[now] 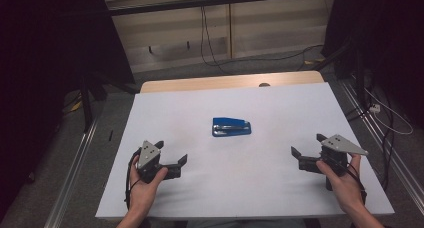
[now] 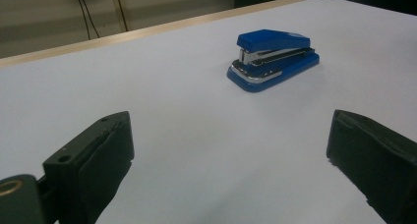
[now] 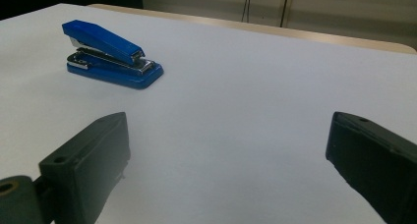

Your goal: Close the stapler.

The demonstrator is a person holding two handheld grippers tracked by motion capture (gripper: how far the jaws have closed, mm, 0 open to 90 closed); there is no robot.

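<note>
A blue stapler [image 1: 231, 127] lies flat near the middle of the white table top [image 1: 280, 103]. In the left gripper view the stapler [image 2: 273, 59] sits ahead and to the right; in the right gripper view the stapler [image 3: 111, 53] lies ahead and to the left. My left gripper [image 1: 171, 152] rests at the front left, held in a hand, jaws wide apart and empty. At the front right, my right gripper [image 1: 307, 145] is likewise open with nothing between its jaws. Both grippers are well apart from the stapler.
A wooden strip [image 1: 230, 81] runs along the table's far edge. Beyond it are a pale wall, hanging black cables [image 1: 206, 33] and dark stands at both sides. A metal rail [image 1: 75, 168] runs along the floor at left.
</note>
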